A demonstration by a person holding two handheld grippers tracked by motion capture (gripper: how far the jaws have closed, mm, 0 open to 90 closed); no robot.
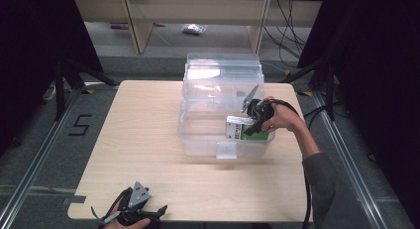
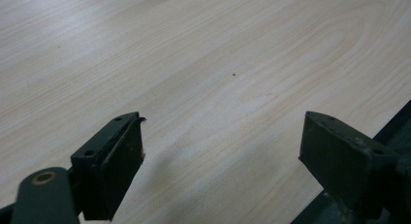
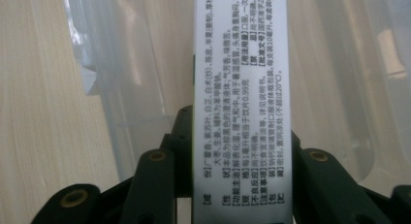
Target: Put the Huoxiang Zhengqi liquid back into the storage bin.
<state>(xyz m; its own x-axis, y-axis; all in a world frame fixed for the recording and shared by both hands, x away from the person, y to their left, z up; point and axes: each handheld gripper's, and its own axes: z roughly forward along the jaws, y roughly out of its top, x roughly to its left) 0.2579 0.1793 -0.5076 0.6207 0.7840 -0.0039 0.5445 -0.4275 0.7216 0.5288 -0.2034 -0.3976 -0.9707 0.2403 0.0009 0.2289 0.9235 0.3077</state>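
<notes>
Fingers of the right gripper [image 1: 251, 125] clamp a small carton [image 1: 238, 128], white on one face and green on the other, and in the high view they hold it low inside the clear plastic bin [image 1: 198, 135], at its right end. That bin is a rectangular tub of thin see-through plastic with rounded corners, a flat latch tab [image 1: 227, 150] at its near wall and its lid [image 1: 218, 73] standing open at the far side. It sits toward the far right of the pale, wood-grained worktop [image 1: 143, 140]. A hand [image 1: 280, 117] in a grey sleeve grips the tool, and a black cable runs back along the forearm. At the near edge, the left gripper [image 1: 143, 211] rests low over the worktop, a grey three-cornered plate on top, well apart from the bin.

Seen in the left gripper view, the left gripper [image 2: 223, 156] has its two black, blocky fingers [image 2: 116, 161] standing wide apart with nothing between them, above bare laminate with fine, straight grain.

Seen in the right gripper view, the right gripper [image 3: 242, 185] presses its matte black fingers [image 3: 320, 185] on both sides of the carton [image 3: 242, 88], whose narrow white face carries dense black print. Behind it lie the cloudy, glossy walls of the bin [image 3: 116, 88] and worktop grain [image 3: 34, 112] beyond.
</notes>
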